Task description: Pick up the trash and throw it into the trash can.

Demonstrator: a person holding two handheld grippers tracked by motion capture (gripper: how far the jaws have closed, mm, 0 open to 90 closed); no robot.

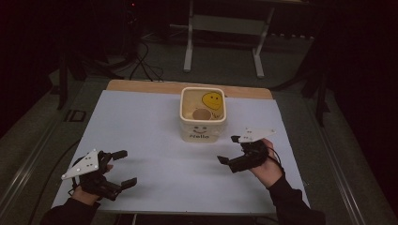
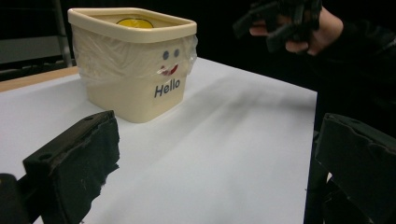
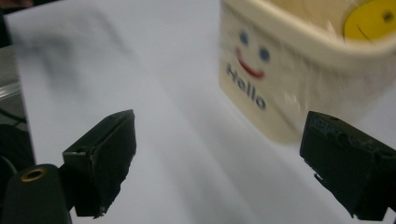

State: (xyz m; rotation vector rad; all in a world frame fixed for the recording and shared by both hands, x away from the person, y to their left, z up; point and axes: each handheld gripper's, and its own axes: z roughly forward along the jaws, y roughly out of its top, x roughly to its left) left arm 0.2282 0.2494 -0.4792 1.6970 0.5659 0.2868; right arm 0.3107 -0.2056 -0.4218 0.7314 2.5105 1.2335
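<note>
A cream plastic tub with a smiley face and the word "Hello" on its front (image 1: pixel 202 115) stood on the white table top (image 1: pixel 155 140). It had a thin clear plastic bag (image 2: pixel 107 56) tucked under its rim. Inside it lay a yellow smiley-face disc (image 1: pixel 212 100) and a round brown thing (image 1: pixel 201 114), too small to tell what.

The left gripper (image 1: pixel 123 168) had its jaws wide apart and held nothing. In the left gripper view, the tub stood well ahead of the jaws, closer to the left one.

The right gripper (image 1: pixel 228 149) also had its jaws wide apart, with nothing between them. In the right gripper view, the tub was near, just beyond the right jaw, and a bit blurry. Neither gripper touched the tub.

The person's right hand (image 1: pixel 265 161) held the right gripper, and dark sleeves covered both arms.
</note>
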